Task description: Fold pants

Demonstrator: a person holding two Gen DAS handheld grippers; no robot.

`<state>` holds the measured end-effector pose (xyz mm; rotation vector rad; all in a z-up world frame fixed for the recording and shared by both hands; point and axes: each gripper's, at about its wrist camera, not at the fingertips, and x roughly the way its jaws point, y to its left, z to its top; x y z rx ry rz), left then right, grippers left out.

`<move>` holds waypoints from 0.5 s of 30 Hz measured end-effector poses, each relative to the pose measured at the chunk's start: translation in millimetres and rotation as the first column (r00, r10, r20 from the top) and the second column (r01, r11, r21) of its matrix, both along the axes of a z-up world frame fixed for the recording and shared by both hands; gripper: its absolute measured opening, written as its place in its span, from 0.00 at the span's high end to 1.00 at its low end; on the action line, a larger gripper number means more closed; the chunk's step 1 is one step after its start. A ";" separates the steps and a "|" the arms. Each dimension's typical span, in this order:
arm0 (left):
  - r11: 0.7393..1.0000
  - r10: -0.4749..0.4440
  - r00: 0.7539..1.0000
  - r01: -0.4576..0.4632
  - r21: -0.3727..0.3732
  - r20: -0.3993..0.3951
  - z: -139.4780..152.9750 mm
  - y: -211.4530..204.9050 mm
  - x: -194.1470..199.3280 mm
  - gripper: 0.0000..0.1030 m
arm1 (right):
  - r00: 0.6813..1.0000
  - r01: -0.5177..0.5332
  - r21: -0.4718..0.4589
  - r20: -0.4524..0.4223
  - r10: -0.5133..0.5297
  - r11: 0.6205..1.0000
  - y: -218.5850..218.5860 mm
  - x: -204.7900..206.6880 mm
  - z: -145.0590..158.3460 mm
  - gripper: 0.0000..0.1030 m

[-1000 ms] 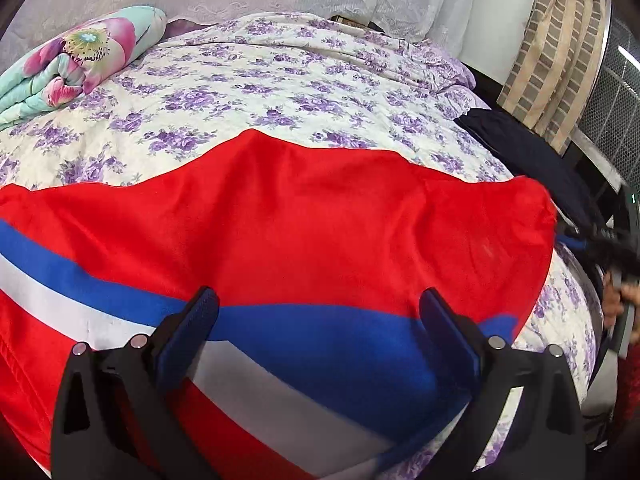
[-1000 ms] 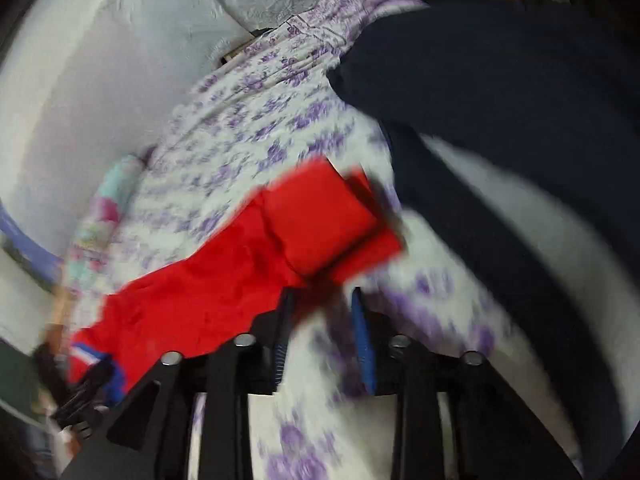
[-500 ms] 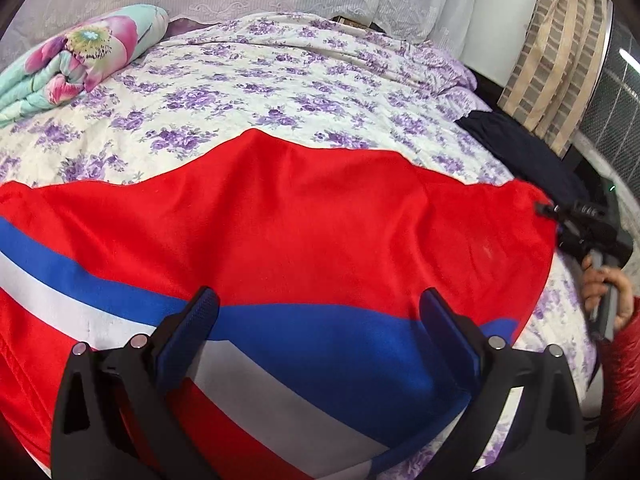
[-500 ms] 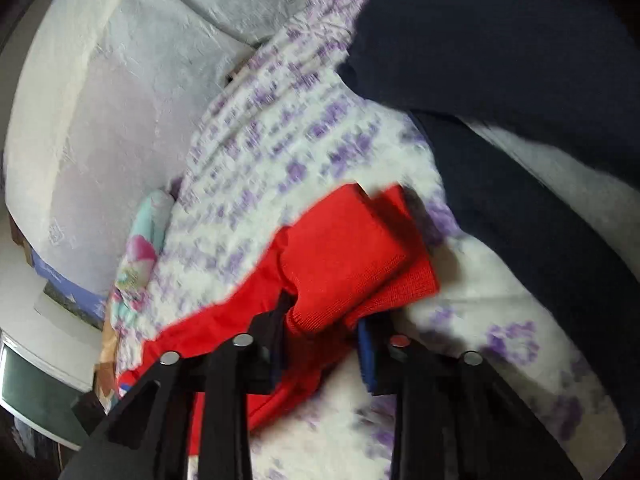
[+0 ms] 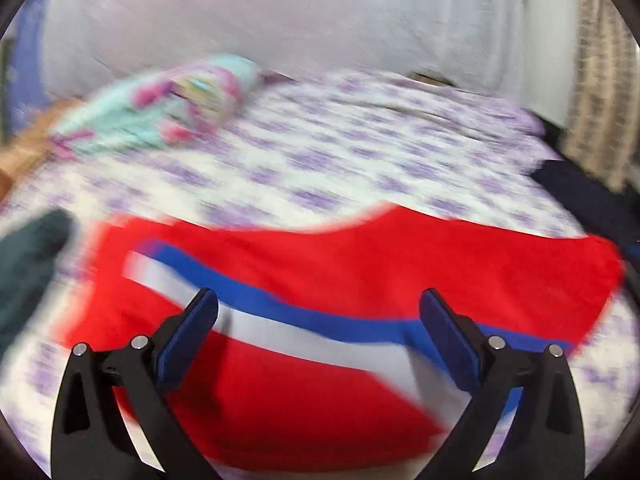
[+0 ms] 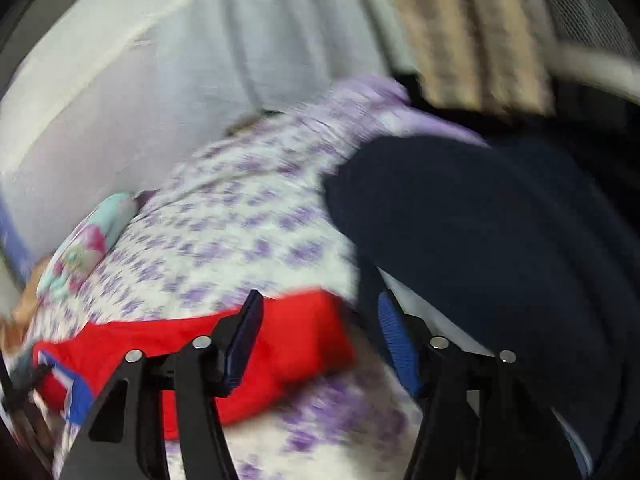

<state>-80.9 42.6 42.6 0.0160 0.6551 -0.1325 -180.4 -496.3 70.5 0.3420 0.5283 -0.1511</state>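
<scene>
Left claw (image 5: pixel 318 306) hangs spread and empty above the red pants (image 5: pixel 360 264), which lie flat on the flowered bedspread (image 5: pixel 360 160), likely free to smooth. Right claw (image 6: pixel 320 310), its jaws just opened, has released the pants' end and grips nothing, dark garment (image 6: pixel 480 220) beside it.

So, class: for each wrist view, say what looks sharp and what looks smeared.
Left wrist view: left gripper crisp, open; red pants and floral bedspread streaked by motion blur. Right wrist view: right gripper sharp, open; pants, bedspread and dark garment smeared; fisheye curves everything.
</scene>
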 end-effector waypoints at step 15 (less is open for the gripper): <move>0.972 0.222 0.975 -0.218 0.091 -0.028 -16.2 41.4 21.5 0.04 | 0.639 -0.756 0.040 -0.176 0.749 0.654 332.8 192.5 -16.7 0.69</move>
